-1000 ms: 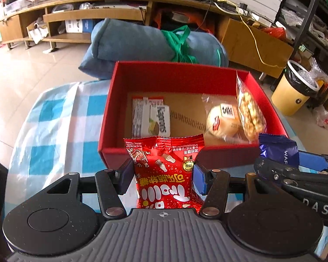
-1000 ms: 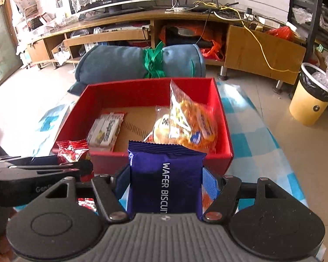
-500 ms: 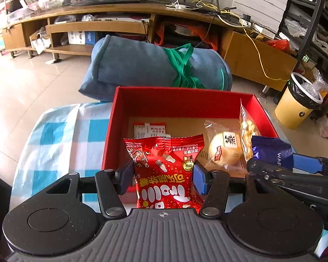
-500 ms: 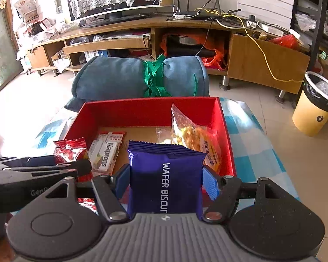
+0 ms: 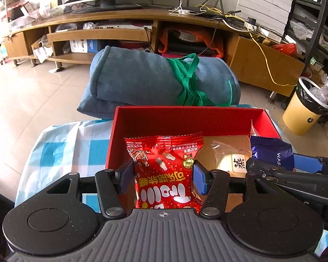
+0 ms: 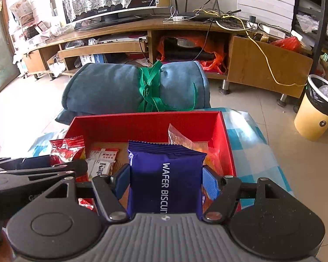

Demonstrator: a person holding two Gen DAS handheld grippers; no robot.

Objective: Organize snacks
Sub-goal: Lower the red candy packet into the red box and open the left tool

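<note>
Left wrist: left gripper point(image 5: 163, 178) clamps red snack packet point(image 5: 164, 170) (upright) above red box point(image 5: 185, 118); right gripper point(image 6: 165, 181) clamps wafer packet point(image 6: 166, 179).

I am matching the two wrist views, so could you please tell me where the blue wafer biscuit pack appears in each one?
Left wrist view: the blue wafer biscuit pack sits at the right edge, held in the right hand-held gripper.
Right wrist view: it fills the lower centre, between that gripper's fingers.
Shared landmark: the red box, behind the pack in both views.

Red packet point(image 5: 164, 170) hides box floor point(image 5: 225, 140) — bun wrapper point(image 5: 231, 159) half-covered.
</note>
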